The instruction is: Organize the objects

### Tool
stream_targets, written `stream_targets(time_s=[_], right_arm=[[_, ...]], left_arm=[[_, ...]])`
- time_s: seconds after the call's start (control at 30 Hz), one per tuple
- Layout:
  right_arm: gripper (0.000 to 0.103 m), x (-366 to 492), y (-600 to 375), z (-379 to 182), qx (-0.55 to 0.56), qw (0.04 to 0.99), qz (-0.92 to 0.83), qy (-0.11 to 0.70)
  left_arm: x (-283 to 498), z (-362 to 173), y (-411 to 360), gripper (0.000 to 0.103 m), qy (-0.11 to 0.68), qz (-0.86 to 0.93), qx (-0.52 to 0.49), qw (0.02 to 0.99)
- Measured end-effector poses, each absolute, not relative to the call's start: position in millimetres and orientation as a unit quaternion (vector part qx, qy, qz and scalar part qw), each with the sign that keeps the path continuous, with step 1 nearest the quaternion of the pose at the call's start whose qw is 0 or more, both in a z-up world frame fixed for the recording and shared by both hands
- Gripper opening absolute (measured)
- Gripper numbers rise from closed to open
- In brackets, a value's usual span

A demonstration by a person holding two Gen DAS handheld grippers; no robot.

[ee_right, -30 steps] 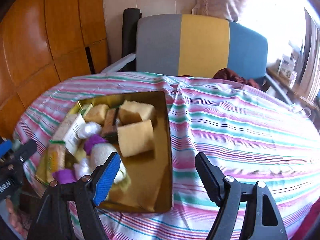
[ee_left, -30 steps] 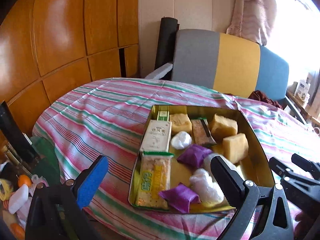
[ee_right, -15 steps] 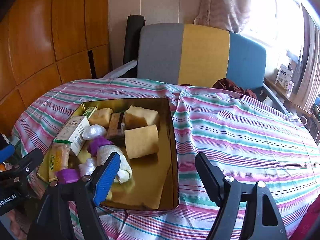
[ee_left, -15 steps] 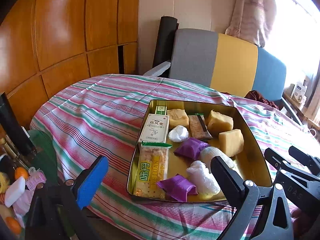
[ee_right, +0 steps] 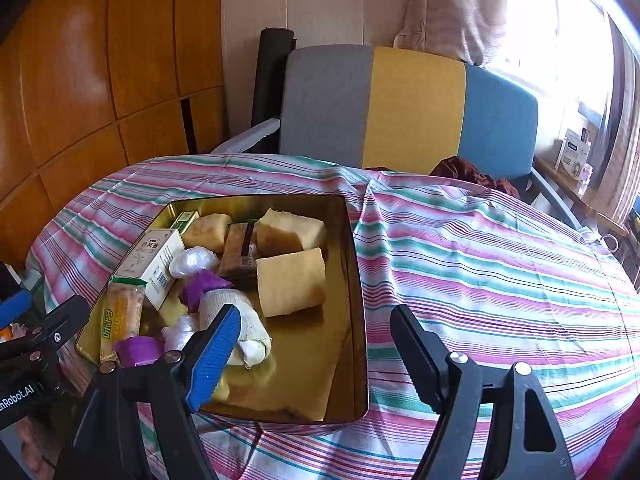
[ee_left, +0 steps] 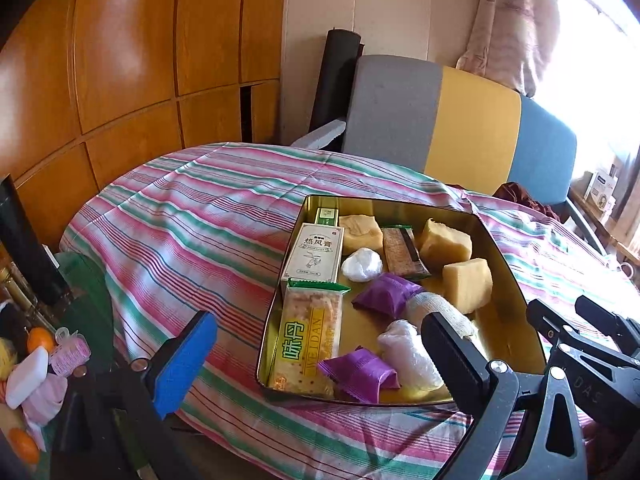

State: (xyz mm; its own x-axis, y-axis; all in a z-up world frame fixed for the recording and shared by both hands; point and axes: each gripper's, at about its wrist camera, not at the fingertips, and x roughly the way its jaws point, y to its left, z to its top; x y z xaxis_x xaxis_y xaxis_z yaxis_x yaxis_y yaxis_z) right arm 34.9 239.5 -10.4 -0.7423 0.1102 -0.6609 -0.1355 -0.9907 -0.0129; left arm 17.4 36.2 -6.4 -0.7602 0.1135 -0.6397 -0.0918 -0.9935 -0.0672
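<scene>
Both tools hang back at the near edge of the striped tablecloth (ee_right: 500,248). The left gripper (ee_left: 316,360) gapes wide, holding nothing; the right gripper (ee_right: 316,352) is spread and bare too. Every snack, the cracker packet (ee_left: 310,344) and yellow cakes (ee_right: 290,280) included, already sits packed together in the gold tin (ee_right: 352,368), so nothing strays loose.

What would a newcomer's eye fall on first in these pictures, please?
Most likely the gold tin full of snacks, sitting on the striped tablecloth near the table's front edge. Behind the table stands a grey, yellow and blue chair. Both the left gripper and right gripper hang open before the tin.
</scene>
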Motion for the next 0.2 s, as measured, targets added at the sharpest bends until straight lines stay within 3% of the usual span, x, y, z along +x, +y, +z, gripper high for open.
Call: stream_targets(time_s=[0.2], right_arm=[[0.079,33.0,237.7,-13.3,-0.356,0.061,0.932,0.018]], left_arm=[[16.9,-8.0,35.2,0.103,-0.013,0.939,-0.340,0.052]])
